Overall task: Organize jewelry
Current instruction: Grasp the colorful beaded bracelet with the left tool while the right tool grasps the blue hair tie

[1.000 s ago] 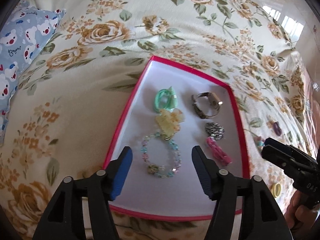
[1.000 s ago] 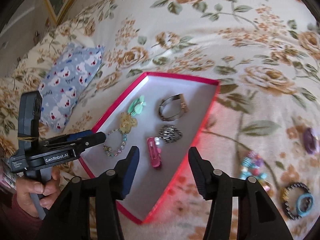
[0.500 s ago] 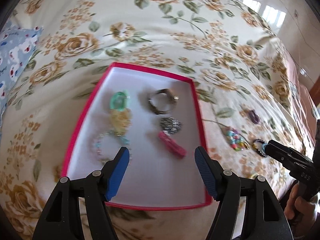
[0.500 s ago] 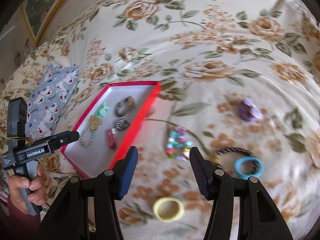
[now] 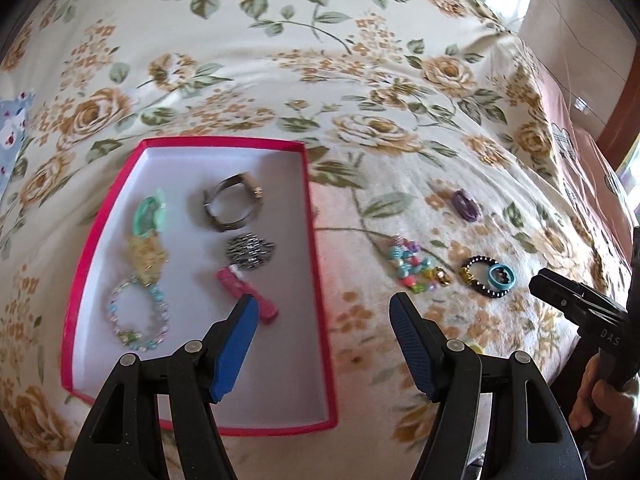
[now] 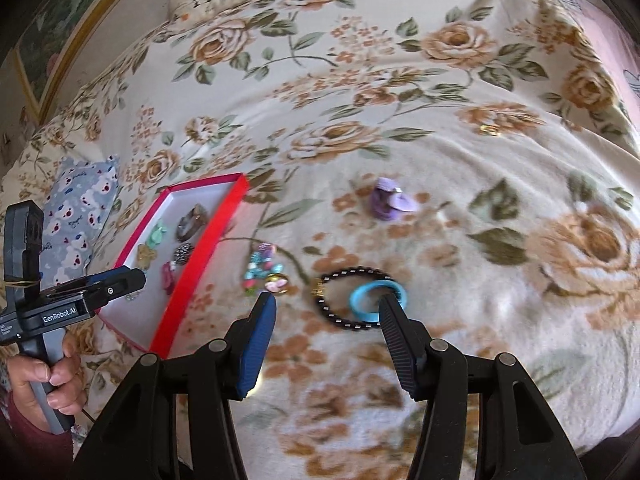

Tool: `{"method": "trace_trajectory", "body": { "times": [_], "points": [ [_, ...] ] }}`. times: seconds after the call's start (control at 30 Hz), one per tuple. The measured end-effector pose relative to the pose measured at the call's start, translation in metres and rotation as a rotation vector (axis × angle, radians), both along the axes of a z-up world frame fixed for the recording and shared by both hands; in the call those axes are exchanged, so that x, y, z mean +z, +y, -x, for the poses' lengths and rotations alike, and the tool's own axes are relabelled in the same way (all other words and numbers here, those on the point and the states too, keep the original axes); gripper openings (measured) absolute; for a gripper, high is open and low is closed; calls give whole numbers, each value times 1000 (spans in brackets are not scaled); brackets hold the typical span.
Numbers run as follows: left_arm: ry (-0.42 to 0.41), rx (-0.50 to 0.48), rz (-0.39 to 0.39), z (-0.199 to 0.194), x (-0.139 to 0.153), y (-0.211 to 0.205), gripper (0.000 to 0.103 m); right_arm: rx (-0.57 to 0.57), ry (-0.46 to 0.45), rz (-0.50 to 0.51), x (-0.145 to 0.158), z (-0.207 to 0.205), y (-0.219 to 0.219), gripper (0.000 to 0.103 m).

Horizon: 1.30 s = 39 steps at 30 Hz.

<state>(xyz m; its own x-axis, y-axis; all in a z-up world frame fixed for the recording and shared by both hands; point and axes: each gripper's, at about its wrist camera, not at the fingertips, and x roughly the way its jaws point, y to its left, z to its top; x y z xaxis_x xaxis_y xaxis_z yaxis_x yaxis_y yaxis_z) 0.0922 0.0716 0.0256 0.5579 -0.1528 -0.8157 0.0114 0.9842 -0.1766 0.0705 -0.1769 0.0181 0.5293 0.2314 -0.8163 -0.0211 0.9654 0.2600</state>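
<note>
Blue ring, overlapping the black bead bracelet, is lying just ahead of the wide-open, empty right gripper, nearer than the empty, wide-open left gripper.

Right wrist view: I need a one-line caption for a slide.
Open right tool hovers over a black bracelet and blue ring on the floral bedspread; red box lies left.

A cream bedspread printed with tan roses and green leaves covers the whole bed. At the left edge lies a pale blue pillow with white bear faces, just a sliver of it in the left wrist view. Top left, a gold-framed picture leans along the wall. Far right, a glossy floor catches window light.
</note>
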Motion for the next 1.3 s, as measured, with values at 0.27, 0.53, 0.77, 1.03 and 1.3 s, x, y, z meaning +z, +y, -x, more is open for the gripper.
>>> {"method": "trace_trajectory", "body": {
  "times": [0.27,0.53,0.77,1.03,1.3],
  "points": [
    [12,-45,-18,-21,-10,-23,66,-30,15,40,-8,-2,-17,55],
    [31,-83,-36,-45,-24,-43,55,-28,43,58,-20,-9,-22,40],
    [66,-115,-43,-76,-44,-63,51,-25,79,64,-33,-19,-26,32],
    [135,-160,-63,-107,-78,-82,32,-16,103,53,-45,-26,-26,16],
    [94,-226,-80,-109,-85,-98,8,-16,85,67,-45,-28,-28,0]
  ]
}}
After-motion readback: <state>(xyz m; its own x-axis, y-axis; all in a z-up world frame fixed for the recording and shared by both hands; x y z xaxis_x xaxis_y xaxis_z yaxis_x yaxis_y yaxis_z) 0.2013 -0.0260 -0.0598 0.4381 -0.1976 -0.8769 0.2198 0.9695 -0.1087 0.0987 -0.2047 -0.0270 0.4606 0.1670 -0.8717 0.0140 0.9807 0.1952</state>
